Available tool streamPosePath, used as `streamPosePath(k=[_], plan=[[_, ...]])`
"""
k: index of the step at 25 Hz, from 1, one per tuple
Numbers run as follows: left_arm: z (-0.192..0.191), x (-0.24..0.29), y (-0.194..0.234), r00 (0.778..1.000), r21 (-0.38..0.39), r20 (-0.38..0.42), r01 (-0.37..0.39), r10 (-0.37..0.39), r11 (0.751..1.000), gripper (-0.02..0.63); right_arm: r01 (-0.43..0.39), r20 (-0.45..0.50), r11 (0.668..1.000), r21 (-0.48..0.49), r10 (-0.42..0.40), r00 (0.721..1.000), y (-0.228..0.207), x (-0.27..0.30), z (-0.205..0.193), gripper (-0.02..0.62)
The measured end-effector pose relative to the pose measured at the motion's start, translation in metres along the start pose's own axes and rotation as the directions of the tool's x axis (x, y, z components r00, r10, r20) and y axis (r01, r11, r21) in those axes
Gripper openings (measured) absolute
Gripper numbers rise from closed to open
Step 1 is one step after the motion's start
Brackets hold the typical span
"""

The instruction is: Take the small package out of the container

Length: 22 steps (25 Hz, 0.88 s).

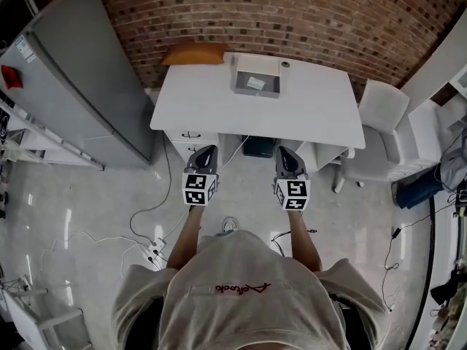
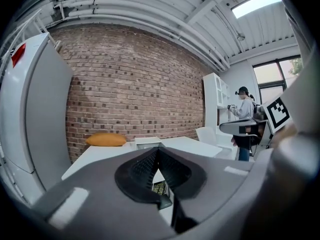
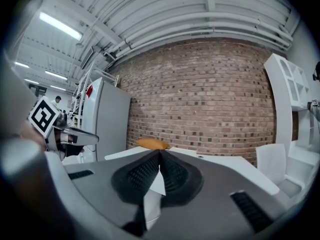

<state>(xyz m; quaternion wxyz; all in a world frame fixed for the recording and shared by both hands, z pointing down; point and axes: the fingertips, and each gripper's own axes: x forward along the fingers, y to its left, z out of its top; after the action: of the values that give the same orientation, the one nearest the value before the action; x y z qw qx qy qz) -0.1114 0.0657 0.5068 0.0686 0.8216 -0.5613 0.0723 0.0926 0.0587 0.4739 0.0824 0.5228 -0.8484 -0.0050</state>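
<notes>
Small package [image 1: 255,83]: lying flat on the floor of the grey container [image 1: 236,77], toward the far edge of the white table [image 1: 306,119], pale label facing up by the look of it. Standing back from it all, holding the left gripper [image 1: 208,150] and the right gripper [image 1: 286,152] side by side just short of the table's near edge, well apart from the container. Showing both pairs of jaws closed, ribbed pads meeting at the tips, nothing between them in either gripper view. Looking like the approach stage, reach not yet begun.

Judging the move ahead: leaning in first, with the container sitting across the tabletop. Spreading one pair of jaws before crossing the rim, not after, since the walls probably leave little room. Coming in from above rather than from the side, through the open top. Aiming to straddle the package across its shorter side, or catching one edge if it proves too flat to pinch. Minding the container itself: possibly light enough to slide or lift along with the package, so bracing its wall with the other closed gripper seems wise. Steering clear of the orange cushion [image 1: 194,53] at the far left corner and the small round thing [image 1: 285,64] just beside the container.
</notes>
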Motion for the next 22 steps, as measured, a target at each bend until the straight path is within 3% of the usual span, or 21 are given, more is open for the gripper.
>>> streamPosePath(k=[11,22], plan=[[0.007,0.055,0.044,0.999,0.0,0.006,0.033,-0.033,0.999,0.009,0.043,-0.009,0.999,-0.004,-0.043,0.999,-0.008,0.063,0.003,0.009],[0.0,0.08,0.067,0.999,-0.006,-0.011,0.049,-0.049,0.999,0.009,0.045,-0.041,0.999,-0.005,-0.046,0.998,-0.003,0.09,-0.01,0.009]])
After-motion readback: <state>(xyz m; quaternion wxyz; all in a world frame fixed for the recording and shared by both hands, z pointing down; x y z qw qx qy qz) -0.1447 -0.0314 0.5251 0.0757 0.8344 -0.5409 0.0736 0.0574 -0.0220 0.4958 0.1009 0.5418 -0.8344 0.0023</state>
